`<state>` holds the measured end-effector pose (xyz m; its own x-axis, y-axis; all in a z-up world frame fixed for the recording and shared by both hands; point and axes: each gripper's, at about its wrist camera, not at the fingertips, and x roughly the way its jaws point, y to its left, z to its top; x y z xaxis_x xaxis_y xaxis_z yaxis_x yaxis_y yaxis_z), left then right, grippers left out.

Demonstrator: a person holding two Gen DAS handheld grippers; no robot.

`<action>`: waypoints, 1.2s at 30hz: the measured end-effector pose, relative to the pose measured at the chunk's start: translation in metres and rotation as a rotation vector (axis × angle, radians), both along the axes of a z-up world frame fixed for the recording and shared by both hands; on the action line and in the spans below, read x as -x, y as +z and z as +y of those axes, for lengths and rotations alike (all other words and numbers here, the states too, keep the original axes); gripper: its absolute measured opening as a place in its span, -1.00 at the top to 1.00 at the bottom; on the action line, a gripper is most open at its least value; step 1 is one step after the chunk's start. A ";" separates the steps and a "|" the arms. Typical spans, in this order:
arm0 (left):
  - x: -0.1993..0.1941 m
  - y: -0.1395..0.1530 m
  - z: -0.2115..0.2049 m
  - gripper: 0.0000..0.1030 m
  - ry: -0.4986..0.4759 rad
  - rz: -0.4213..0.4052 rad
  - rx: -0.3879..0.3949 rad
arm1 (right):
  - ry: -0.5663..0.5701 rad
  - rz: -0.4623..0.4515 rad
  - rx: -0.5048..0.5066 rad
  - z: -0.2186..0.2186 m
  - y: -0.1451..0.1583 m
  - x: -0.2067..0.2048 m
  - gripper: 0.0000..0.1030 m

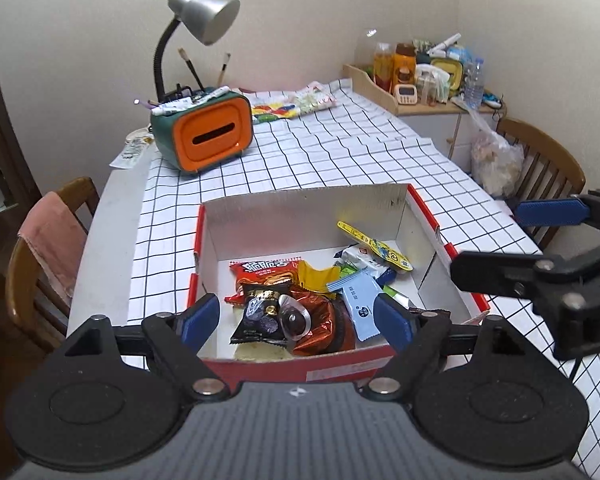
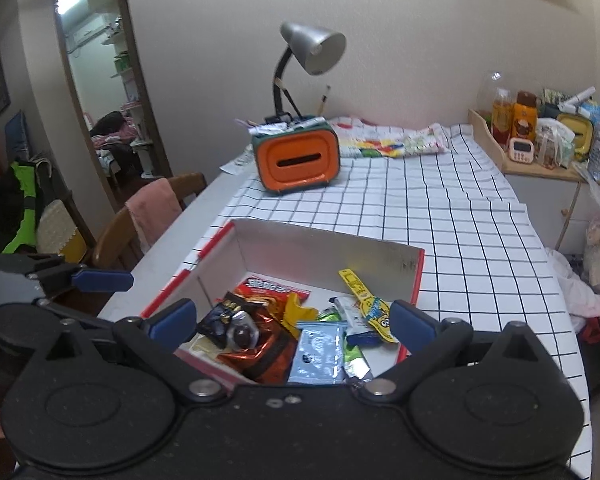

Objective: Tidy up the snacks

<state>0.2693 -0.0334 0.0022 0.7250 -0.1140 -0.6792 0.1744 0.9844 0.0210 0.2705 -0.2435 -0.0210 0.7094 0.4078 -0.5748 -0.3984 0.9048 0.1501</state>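
A red-and-white cardboard box (image 1: 300, 216) (image 2: 324, 248) sits on the checked tablecloth and holds several snack packets: a red chip bag (image 1: 266, 270), a black packet (image 1: 260, 316), a light blue packet (image 1: 360, 306) (image 2: 318, 350), a yellow strip (image 1: 374, 246) (image 2: 370, 304) leaning on the box's right wall. My left gripper (image 1: 298, 322) is open and empty above the box's near side. My right gripper (image 2: 294, 326) is open and empty over the box's near edge; it shows at the right in the left wrist view (image 1: 500, 240).
An orange-fronted green tissue box (image 1: 204, 134) (image 2: 296, 160) with pens and a grey desk lamp (image 1: 202, 12) stand at the table's far left. A folded cloth (image 1: 292, 104) lies behind. A wooden shelf of bottles (image 1: 420, 76) stands far right. Wooden chairs (image 1: 48, 248) (image 1: 540, 168) flank the table.
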 end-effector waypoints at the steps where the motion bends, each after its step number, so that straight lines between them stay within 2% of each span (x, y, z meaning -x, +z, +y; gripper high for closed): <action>1: 0.004 0.001 0.001 -0.64 0.001 -0.005 0.002 | 0.003 -0.010 0.003 0.001 0.002 0.005 -0.99; 5: 0.017 0.006 0.006 -0.68 0.010 -0.019 0.022 | 0.000 -0.043 0.010 0.002 0.006 0.024 -0.99; 7: 0.022 0.009 0.007 -0.83 0.010 -0.027 0.036 | -0.003 -0.048 0.000 0.001 0.008 0.030 -0.99; 12: 0.033 0.016 0.011 -0.99 0.018 -0.039 0.075 | -0.022 -0.040 -0.018 -0.003 0.009 0.039 -0.99; 36: 0.048 0.026 0.012 -1.00 0.054 -0.070 0.073 | -0.053 -0.030 -0.036 -0.011 0.012 0.053 -0.99</action>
<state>0.2211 -0.0215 0.0280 0.7768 -0.1204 -0.6182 0.1215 0.9918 -0.0404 0.2170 -0.2545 -0.0086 0.7476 0.3886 -0.5386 -0.3545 0.9192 0.1712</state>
